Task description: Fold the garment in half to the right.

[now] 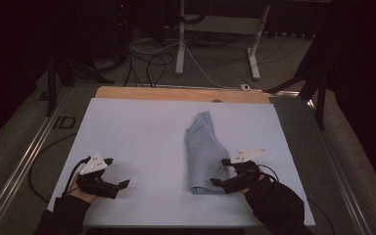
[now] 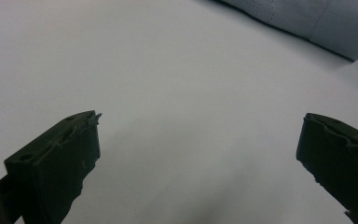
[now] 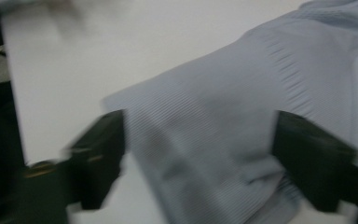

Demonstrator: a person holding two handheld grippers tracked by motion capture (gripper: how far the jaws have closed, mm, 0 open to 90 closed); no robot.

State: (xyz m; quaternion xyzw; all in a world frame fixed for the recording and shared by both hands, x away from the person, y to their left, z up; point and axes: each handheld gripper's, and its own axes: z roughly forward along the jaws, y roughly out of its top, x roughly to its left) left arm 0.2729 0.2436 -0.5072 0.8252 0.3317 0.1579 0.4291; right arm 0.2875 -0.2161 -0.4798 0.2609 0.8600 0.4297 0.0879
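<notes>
Lying folded into a long narrow strip, the pale blue ribbed knit garment (image 1: 203, 154) sat right of centre on the white sheet-covered table (image 1: 137, 132). At its five o'clock corner, the right gripper (image 1: 220, 182) had its black jaws spread wide, straddling the cloth's near end without pinching it. At eight o'clock on the sheet, well apart from the garment, the left gripper (image 1: 120, 188) rested with jaws spread over bare sheet.
</notes>
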